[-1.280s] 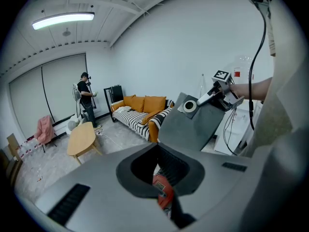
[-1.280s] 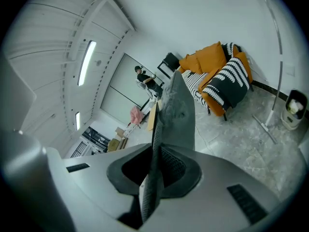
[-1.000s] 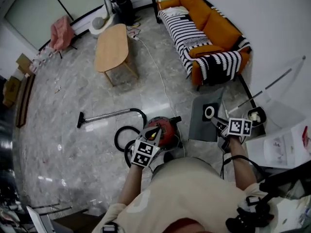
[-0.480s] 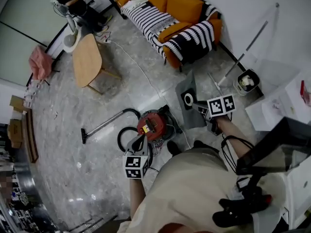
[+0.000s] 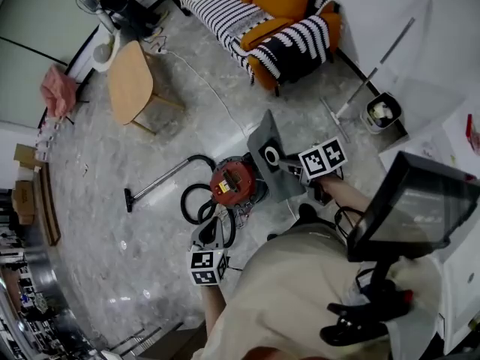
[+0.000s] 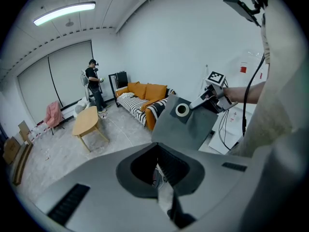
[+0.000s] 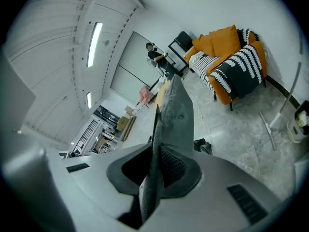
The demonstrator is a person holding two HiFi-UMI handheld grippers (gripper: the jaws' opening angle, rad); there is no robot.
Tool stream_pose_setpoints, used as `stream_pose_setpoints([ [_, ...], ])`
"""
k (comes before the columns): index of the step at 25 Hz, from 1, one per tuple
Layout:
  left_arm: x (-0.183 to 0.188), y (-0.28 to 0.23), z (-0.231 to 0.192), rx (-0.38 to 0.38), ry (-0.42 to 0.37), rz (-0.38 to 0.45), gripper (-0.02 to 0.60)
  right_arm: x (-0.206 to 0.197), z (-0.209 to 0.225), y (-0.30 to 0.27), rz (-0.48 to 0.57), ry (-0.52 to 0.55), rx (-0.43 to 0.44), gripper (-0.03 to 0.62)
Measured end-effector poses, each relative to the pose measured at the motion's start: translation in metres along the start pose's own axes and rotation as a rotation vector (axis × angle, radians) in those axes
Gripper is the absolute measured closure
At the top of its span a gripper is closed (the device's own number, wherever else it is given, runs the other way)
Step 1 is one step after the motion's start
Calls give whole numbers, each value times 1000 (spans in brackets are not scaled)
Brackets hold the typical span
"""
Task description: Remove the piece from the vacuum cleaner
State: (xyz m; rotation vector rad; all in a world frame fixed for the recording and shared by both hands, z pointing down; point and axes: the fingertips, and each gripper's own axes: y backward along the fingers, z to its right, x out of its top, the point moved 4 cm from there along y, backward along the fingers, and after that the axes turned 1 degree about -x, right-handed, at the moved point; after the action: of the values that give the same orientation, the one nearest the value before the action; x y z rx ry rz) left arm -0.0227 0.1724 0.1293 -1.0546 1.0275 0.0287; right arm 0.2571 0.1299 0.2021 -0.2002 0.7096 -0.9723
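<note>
My right gripper (image 7: 155, 170) is clamped on the dust bag (image 5: 264, 135). The jaws are nearly together, with the thin grey fabric pinched flat between the pads. In the right gripper view the bag stands edge-on, running straight away from the jaws. In the head view it is a flat grey sheet held just to the right of the red vacuum cleaner (image 5: 231, 182). Its long axis runs from beside the vacuum cleaner out towards the sofa (image 5: 277, 10). The face with the round collar ring (image 5: 270, 154) is turned up towards my head and across towards my other hand. I cannot tell whether its near edge is clear of the vacuum cleaner.

My left gripper (image 6: 158, 170) has its jaws drawn together. It hangs on the near side of the vacuum cleaner, over the looped black hose (image 5: 182, 201).

The wand (image 5: 161, 177) runs left from the vacuum cleaner to its floor nozzle (image 5: 129, 199). A white cord (image 5: 202, 77) trails from the vacuum cleaner towards the oval wooden table (image 5: 129, 85). The sofa, with its striped throw, stands beyond the vacuum cleaner against the white wall. A small bin (image 5: 379, 112) and a leaning pole (image 5: 375, 66) are to the right of the vacuum cleaner, near that wall. A person (image 6: 94, 83) stands far beyond the table.

Bare marble floor (image 5: 97, 223) opens to the left of the vacuum cleaner and on its near side. To its right, a dark screen (image 5: 409, 216) crowds in close to my right arm.
</note>
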Motion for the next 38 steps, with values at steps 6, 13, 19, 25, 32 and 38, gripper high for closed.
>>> stream_pose_setpoints([
  [6,-34,24,-16,15,63,20,584,-6,-28,-4,8,35,-25,565],
  [13,-65,37,-50,3,147,90,584,-21,-66,-25,-16,107,-54,565],
  [19,-78,61,-73,24,236,141,584,-27,-96,-29,0,91,-57,565],
  [25,-116,98,-98,21,314,193,584,-58,-151,-53,-19,154,-58,565],
  [32,-123,132,-116,-41,328,265,584,-88,-190,-64,-2,158,-80,565],
  [38,-112,148,-116,-27,106,280,584,-108,-206,-60,38,154,-89,565],
])
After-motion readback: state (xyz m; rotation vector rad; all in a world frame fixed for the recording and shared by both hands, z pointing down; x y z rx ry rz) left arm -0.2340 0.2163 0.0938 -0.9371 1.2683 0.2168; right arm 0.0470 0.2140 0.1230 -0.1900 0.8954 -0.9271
